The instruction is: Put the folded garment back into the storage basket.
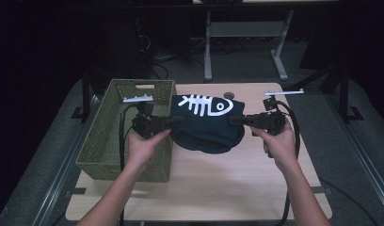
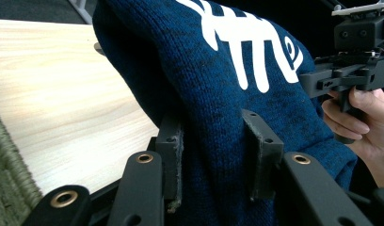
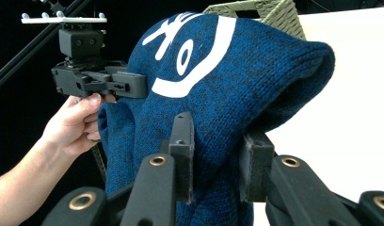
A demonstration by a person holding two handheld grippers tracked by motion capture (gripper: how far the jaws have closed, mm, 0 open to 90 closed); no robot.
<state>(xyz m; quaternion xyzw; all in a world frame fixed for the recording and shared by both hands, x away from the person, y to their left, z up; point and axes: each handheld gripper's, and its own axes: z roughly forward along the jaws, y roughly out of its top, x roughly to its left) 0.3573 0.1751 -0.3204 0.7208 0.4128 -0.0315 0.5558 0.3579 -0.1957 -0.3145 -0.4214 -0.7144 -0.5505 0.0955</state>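
The folded dark-blue knitted sweater with a white fishbone print (image 1: 206, 120) hangs between the left gripper (image 1: 178, 121) and right gripper (image 1: 235, 120), lifted over the wooden table (image 1: 218, 188) beside the green woven basket (image 1: 110, 136). Each gripper's jaws pinch a side fold. Soft and light, it likely sags unless gripped through thick folds; the gripper views reveal bunched knit at the pads (image 2: 173, 155), whereas the high view gives its place.

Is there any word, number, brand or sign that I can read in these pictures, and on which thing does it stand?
No readable word, number or brand.
Only sign: a white fish-skeleton picture, without letters, on the dark blue knitted garment held up between the left hand-held gripper and the right hand-held gripper.
The green woven basket and the wooden table carry no text that I can see.
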